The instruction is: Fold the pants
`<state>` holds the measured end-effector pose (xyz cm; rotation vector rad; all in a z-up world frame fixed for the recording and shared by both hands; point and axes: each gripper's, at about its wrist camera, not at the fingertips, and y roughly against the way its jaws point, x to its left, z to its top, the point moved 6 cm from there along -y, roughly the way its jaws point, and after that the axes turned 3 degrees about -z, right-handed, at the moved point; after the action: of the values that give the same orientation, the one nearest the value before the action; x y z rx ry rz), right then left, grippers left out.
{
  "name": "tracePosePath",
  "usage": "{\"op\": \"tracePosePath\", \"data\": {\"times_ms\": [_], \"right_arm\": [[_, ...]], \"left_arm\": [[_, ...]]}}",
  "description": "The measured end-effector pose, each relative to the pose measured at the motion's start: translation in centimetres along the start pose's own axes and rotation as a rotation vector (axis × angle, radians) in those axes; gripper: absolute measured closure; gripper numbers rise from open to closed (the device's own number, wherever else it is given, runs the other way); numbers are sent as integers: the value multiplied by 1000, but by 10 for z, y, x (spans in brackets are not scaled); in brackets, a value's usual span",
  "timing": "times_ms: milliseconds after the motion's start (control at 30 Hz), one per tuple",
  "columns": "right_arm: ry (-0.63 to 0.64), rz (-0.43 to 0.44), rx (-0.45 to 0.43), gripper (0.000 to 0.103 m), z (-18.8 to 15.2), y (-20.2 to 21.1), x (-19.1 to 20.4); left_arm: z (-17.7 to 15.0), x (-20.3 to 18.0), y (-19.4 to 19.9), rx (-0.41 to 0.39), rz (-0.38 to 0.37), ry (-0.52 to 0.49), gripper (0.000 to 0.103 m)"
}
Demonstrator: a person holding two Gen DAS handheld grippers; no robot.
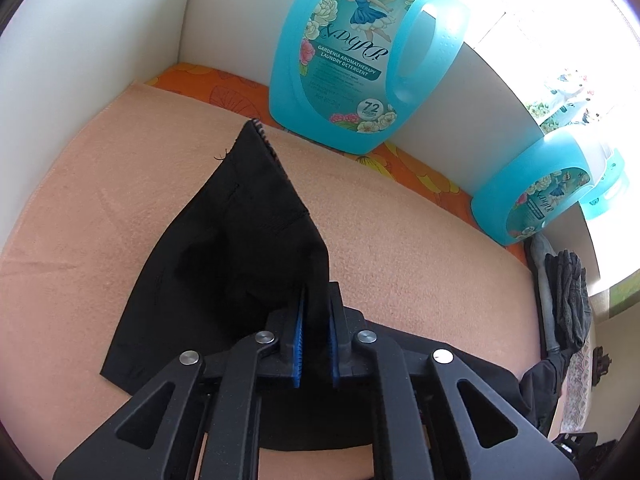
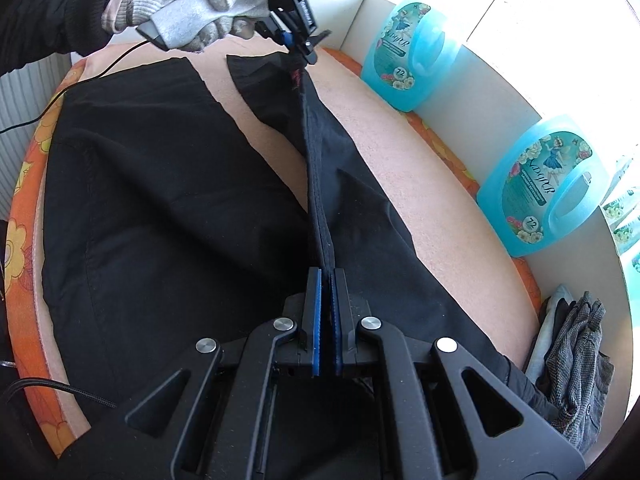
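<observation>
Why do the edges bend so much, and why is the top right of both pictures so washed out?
Left wrist view: the fisheye lens curves the white wall, and window glare bleaches the upper right beside the detergent bottle. Right wrist view: the same glare whitens the top right, the table edge bows, and the black pants lose fold detail in shadow.

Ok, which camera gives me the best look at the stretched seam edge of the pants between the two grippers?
The right wrist view: the seam edge runs taut from the right gripper up to the left gripper, with the black pants spread below. The left wrist view shows only a bunched peak of fabric pinched in the left gripper.
</observation>
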<state>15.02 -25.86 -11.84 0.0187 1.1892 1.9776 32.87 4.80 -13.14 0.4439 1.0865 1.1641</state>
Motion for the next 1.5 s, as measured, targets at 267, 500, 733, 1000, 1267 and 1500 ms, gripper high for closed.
{"op": "tracePosePath", "data": {"times_ms": [267,500,733,1000,1267,1500], "right_arm": [[-98,-113,-27,99,13,18,-32],[-183,-169,-103,100,27,71,-59],[-175,-21,-34,92,13,71,-30],[-25,-91,99,32,-21,23,-1],[3,-246,229,74,-42,-26,-32],[-95,-208,146,91,-35,6,-38]], "left_arm": [[1,-10,45,-120,-49,-47,97],[7,-30,109,-240,-114,-96,100],[-21,-26,111,-222,-93,-133,100],[-30,-19,120,-227,-110,-100,100],[-30,-11,118,-220,-106,-86,100],[-30,-7,90,-129,-149,-10,85]]}}
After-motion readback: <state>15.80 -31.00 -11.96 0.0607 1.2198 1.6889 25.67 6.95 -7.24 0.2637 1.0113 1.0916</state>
